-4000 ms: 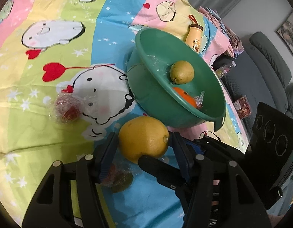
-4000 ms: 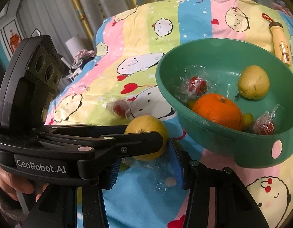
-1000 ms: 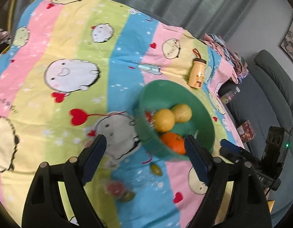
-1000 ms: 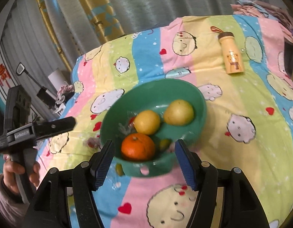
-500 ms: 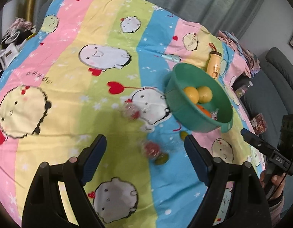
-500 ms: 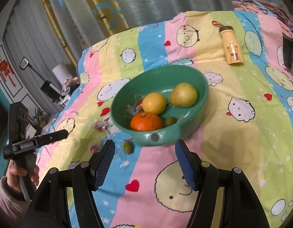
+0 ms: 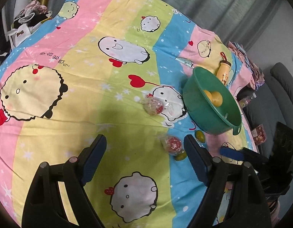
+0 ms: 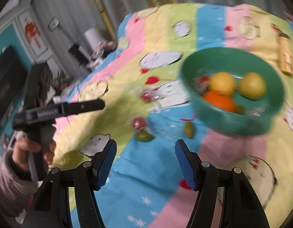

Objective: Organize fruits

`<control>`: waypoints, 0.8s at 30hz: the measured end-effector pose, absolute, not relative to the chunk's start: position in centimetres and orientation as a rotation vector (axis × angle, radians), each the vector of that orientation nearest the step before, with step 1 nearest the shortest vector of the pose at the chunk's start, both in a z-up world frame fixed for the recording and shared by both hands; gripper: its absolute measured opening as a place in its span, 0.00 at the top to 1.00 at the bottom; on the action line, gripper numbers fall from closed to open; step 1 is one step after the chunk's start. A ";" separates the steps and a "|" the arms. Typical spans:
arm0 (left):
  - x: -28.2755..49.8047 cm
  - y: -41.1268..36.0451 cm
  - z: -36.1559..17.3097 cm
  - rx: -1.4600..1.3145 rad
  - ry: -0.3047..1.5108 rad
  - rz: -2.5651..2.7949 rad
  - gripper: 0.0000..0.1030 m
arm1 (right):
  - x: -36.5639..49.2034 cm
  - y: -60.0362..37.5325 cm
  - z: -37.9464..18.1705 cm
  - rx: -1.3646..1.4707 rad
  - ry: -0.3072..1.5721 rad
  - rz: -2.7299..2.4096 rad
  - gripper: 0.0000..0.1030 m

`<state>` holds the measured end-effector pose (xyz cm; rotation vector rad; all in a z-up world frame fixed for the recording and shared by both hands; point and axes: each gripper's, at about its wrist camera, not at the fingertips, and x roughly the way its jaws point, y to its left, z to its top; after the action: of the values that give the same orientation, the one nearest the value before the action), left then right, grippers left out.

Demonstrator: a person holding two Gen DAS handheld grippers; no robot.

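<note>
While both tools are held up over the bright striped cloth (image 7: pixel 112 87), no fruit is held by either one. The left hand-held gripper (image 7: pixel 144 157) is seen with its blue pads wide apart, and only the cloth is seen between them. The right hand-held gripper (image 8: pixel 145 163) is seen with its pads apart too, not quite as wide, and nothing is caught there.

A green bowl (image 8: pixel 268 70) is set on the cloth, out ahead of the right tool and a bit to its right. Inside it, a round yellow fruit (image 8: pixel 222 82), a paler yellow fruit (image 8: pixel 252 85) and an orange (image 8: pixel 218 100) are packed close together. A little red thing in clear wrap (image 8: pixel 203 80) is tucked against the bowl's left wall.

Four pieces are left outside the bowl. One red fruit in clear wrap (image 7: pixel 153 105) is laid on a white cartoon face, left of the bowl. A second wrapped red fruit (image 7: pixel 173 144) is found nearer the tools, just beside the left tool's right pad. A small green fruit (image 7: pixel 179 155) is touching it from below. Another small green fruit (image 7: pixel 200 136) is placed close under the bowl's near edge.

A yellow bottle (image 7: pixel 224 72) is laid down behind the bowl. The right wrist picture is blurry, and the person's hand (image 8: pixel 32 148) is seen there around the left tool's handle.
</note>
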<state>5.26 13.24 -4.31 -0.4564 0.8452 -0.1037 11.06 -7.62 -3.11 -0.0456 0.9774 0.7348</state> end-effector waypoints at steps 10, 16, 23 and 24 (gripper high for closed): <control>5.1 15.5 -5.3 -0.499 0.843 -0.089 0.20 | 14.6 -1.2 -6.8 -0.253 1.021 0.730 0.47; 6.3 15.3 -5.7 -0.488 0.855 -0.105 0.20 | 14.9 -1.0 -7.1 -0.296 1.011 0.727 0.68; 9.5 12.7 -5.8 -0.430 0.864 -0.155 0.20 | 13.7 -4.0 -3.9 -0.155 0.913 0.726 0.68; 9.9 12.4 -5.8 -0.423 0.863 -0.161 0.20 | 13.2 -4.9 -3.2 -0.120 0.895 0.735 0.68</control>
<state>9.91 12.36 -5.76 -0.4225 0.8629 -0.1608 13.21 -4.95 -3.19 -0.1199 0.8952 0.7351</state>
